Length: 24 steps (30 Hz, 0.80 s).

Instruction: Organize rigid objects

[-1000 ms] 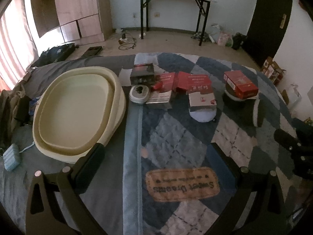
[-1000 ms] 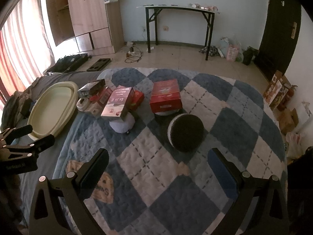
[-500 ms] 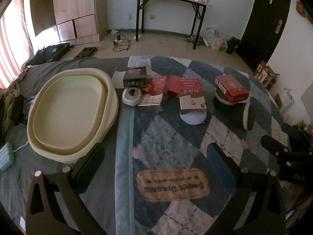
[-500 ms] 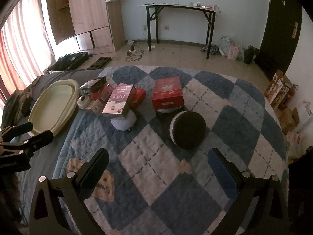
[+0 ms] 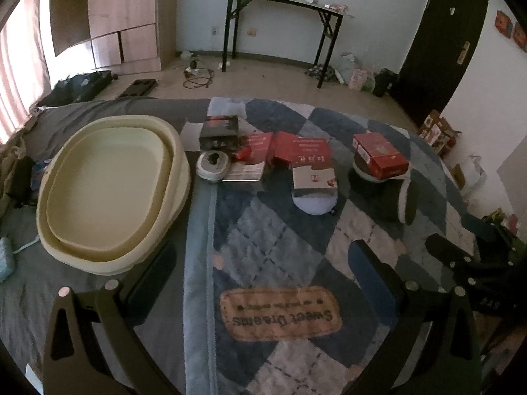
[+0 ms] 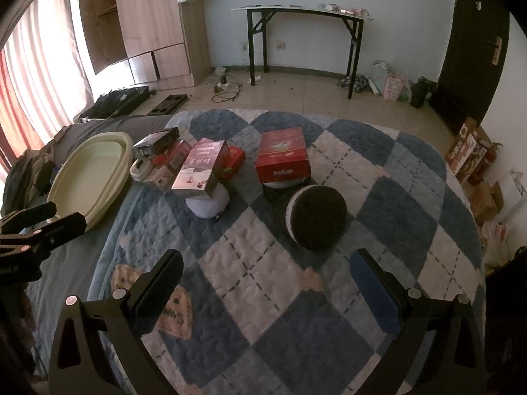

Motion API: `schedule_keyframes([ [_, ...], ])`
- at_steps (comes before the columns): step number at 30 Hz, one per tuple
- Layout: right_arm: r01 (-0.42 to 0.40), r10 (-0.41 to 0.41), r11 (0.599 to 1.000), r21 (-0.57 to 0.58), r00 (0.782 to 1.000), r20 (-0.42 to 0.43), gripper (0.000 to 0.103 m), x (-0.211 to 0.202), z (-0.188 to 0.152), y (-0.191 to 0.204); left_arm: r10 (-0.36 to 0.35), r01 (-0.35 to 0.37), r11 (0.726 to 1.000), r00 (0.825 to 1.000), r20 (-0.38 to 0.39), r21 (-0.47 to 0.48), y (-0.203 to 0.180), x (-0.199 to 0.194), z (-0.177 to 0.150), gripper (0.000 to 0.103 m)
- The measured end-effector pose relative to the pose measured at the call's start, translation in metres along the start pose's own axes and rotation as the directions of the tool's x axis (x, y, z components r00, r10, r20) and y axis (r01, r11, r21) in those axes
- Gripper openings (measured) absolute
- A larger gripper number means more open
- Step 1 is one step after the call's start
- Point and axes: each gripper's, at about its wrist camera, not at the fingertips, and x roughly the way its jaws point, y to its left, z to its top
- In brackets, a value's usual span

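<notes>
Both tongs (image 5: pixel 260 270) (image 6: pixel 262 271) gape empty, left view pulled back from boxes (image 5: pixel 301 151).

A black-legged table (image 6: pixel 301 11) is set against the far wall, beside a wooden wardrobe (image 6: pixel 148 26). A cable (image 6: pixel 227 93) is coiled on the floor. A dark door (image 5: pixel 441 42) is seen at right.

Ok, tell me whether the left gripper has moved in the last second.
Yes. In its own view the cream basin and Sweet Dreams label have slid left, so the left gripper shifted or swung right.
</notes>
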Motion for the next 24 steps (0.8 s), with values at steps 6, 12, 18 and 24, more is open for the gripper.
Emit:
schedule_keyframes([
  [6, 0.000, 0.000, 1.000, 0.002, 1.000, -0.003, 0.103, 0.000, -0.001, 0.000, 0.011, -0.011, 1.000, 1.000, -0.005, -0.001, 0.001, 0.002, -0.001, 0.103],
  [12, 0.000, 0.000, 1.000, 0.002, 1.000, -0.004, 0.103, 0.001, -0.002, -0.001, 0.029, -0.029, 1.000, 1.000, -0.003, 0.005, 0.001, 0.002, -0.001, 0.103],
  [18, 0.003, -0.003, 1.000, -0.004, 1.000, 0.000, 0.103, 0.000, 0.000, -0.002, 0.036, -0.036, 0.999, 0.999, -0.008, 0.000, 0.005, 0.003, -0.003, 0.103],
  [24, 0.003, -0.003, 1.000, 0.008, 1.000, 0.002, 0.103, -0.001, 0.001, -0.009, 0.049, -0.050, 0.999, 0.999, -0.014, -0.020, 0.015, 0.006, -0.005, 0.103],
])
